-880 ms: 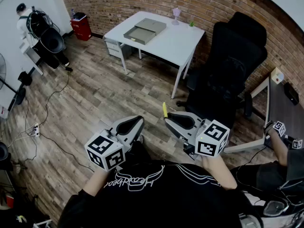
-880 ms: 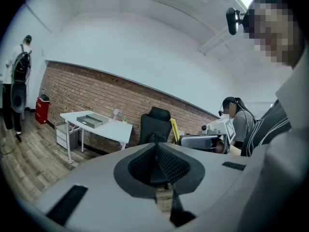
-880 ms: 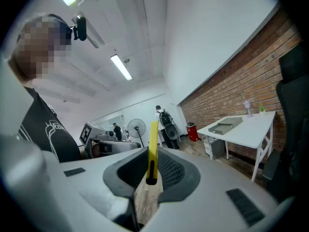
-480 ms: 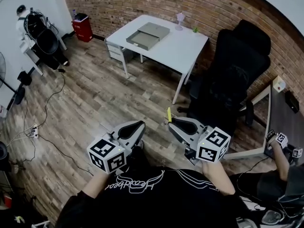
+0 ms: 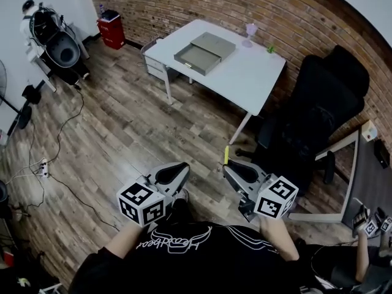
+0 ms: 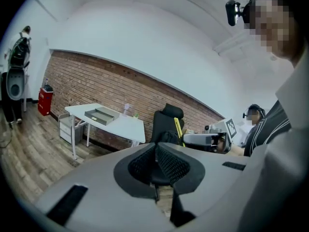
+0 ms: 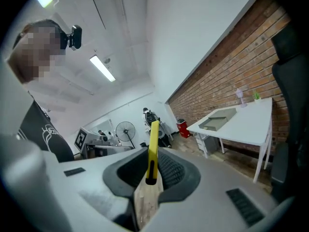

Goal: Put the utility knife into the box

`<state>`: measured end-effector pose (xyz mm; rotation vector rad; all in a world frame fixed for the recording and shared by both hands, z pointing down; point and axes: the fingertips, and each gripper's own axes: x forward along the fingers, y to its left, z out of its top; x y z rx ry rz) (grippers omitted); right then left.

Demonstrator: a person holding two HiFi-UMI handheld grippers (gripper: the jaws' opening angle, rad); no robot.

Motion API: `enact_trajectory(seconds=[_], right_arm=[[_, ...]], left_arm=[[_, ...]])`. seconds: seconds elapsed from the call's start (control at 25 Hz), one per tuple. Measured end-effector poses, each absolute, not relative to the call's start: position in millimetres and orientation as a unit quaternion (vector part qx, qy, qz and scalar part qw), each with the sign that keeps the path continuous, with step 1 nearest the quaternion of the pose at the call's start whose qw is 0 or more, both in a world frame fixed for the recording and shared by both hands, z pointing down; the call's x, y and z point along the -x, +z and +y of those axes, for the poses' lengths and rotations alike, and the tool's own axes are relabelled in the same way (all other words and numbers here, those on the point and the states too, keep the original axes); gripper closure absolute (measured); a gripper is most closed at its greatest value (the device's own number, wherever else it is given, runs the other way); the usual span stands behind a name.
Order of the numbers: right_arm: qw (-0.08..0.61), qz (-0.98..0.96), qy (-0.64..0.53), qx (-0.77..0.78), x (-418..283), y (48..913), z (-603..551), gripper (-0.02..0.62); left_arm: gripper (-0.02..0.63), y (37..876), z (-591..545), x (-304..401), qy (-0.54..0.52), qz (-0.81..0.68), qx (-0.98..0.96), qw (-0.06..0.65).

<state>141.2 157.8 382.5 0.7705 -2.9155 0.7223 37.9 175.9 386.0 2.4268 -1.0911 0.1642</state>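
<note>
A yellow utility knife (image 5: 226, 155) sticks up out of my right gripper (image 5: 233, 168), which is shut on it; in the right gripper view the knife (image 7: 152, 149) stands upright between the black pads. To its left, my left gripper (image 5: 178, 171) is held at the same height, and the left gripper view shows the left gripper (image 6: 155, 152) shut with nothing in it. The grey box (image 5: 204, 52) lies open on the white table (image 5: 251, 81) far ahead, across the wooden floor. It shows small as the box (image 6: 101, 114) and the box (image 7: 218, 121) in the gripper views.
A black office chair (image 5: 318, 115) stands right of the table, close ahead of my right gripper. A red bin (image 5: 113, 29) sits by the brick wall. Cables and a power strip (image 5: 43, 164) lie on the floor at left. Another person's hands (image 5: 370, 225) hold grippers at far right.
The table and box have slid rightward and a little lower in the head view. Both grippers have shifted slightly right; the knife stays in the right one.
</note>
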Motion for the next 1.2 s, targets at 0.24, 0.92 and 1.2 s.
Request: enact_trajectory(seconds=[0.24,0.92,1.2], right_arm=[[0.035,-0.939,0.237,-0.248,-86.5,387.5,86.7,0.531],[0.069,-0.934,0.197,-0.289,-25.0,373.0,-14.7,0.531],[0.057,-0.926,0.217,-0.303,-22.0,378.8,-82.1,0.531]], left_arm=[[0.565,388.9,111.4,14.7,0.059,-0.406,-0.879,0.243],[0.565,384.3,18.1,89.7,0.073,-0.398,-0.89,0.21],[0.565,377.6,-29.7,94.3,0.063,-0.406,-0.887,0.208]])
